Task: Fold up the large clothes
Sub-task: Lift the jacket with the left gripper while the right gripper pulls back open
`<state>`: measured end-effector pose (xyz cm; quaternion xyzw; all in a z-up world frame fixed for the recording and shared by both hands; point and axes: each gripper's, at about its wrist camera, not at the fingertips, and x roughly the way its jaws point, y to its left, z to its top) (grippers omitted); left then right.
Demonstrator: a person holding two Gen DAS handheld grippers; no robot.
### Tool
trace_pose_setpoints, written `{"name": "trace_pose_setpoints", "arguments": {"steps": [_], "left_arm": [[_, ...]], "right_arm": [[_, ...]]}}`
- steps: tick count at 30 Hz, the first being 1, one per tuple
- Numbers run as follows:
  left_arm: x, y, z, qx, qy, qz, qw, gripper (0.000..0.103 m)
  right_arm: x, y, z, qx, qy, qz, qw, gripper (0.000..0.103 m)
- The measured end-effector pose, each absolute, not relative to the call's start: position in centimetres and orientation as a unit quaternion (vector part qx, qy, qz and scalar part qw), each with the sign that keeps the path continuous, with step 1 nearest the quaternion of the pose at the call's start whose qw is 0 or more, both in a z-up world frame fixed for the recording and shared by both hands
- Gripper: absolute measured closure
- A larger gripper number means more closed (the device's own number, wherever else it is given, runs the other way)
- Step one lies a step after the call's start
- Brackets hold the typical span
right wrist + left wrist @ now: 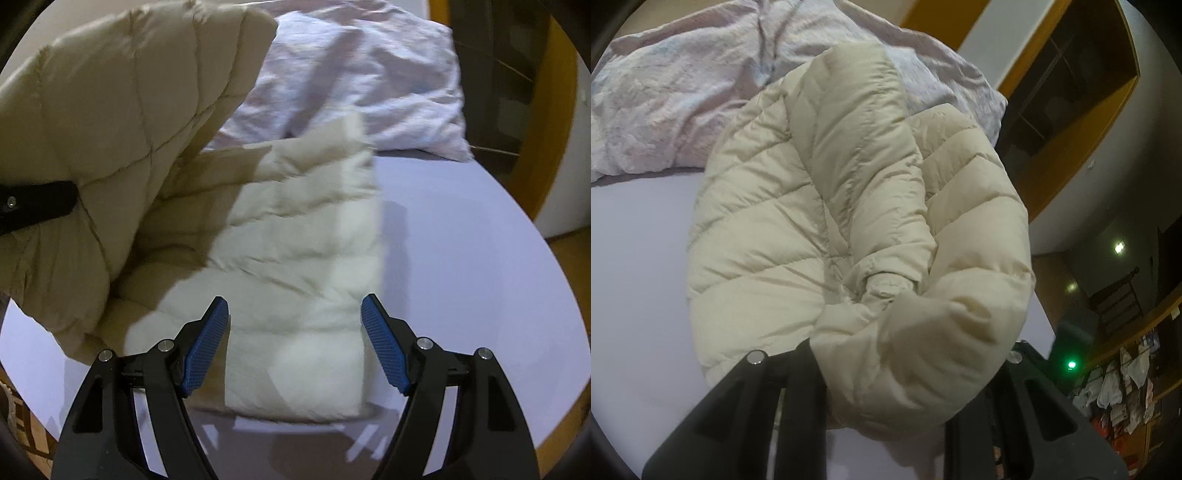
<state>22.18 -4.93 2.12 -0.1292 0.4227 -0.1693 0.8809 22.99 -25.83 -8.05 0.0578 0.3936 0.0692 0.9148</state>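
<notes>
A cream quilted puffer jacket (pixel 849 206) lies on a pale lilac bed sheet (pixel 639 280). My left gripper (pixel 897 369) is shut on a bunched edge of the jacket and holds that side lifted; the fabric hides its fingertips. In the right wrist view the lifted part of the jacket (pixel 110 129) hangs at the left, with the left gripper's black arm (pixel 33 206) beside it. The rest lies flat in the middle of the sheet. My right gripper (pixel 295 332) is open, its blue pads (pixel 207 350) hovering over the jacket's near edge.
A crumpled pinkish-white duvet (pixel 362 74) lies at the far side of the bed (pixel 461 258). A wooden-framed dark cabinet (pixel 1071 92) stands beyond the bed's right edge. Clutter and a green light (pixel 1071 364) show at the lower right.
</notes>
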Motion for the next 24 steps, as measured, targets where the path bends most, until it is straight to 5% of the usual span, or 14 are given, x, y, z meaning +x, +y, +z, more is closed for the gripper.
{"name": "trace_pose_setpoints", "arguments": {"steps": [18,24], "left_arm": [[22.2,-13.2,-1.6,-0.042,0.475,-0.195,0.857,0.075],[22.1,-13.3,-1.5,-0.040,0.478,-0.213,0.851,0.041]], "right_arm": [[20.7,-29.5,-10.8,0.063,0.423,0.045,0.903,0.026],[19.7,-30.0,-11.1,0.070,0.425,0.034,0.902,0.026]]}}
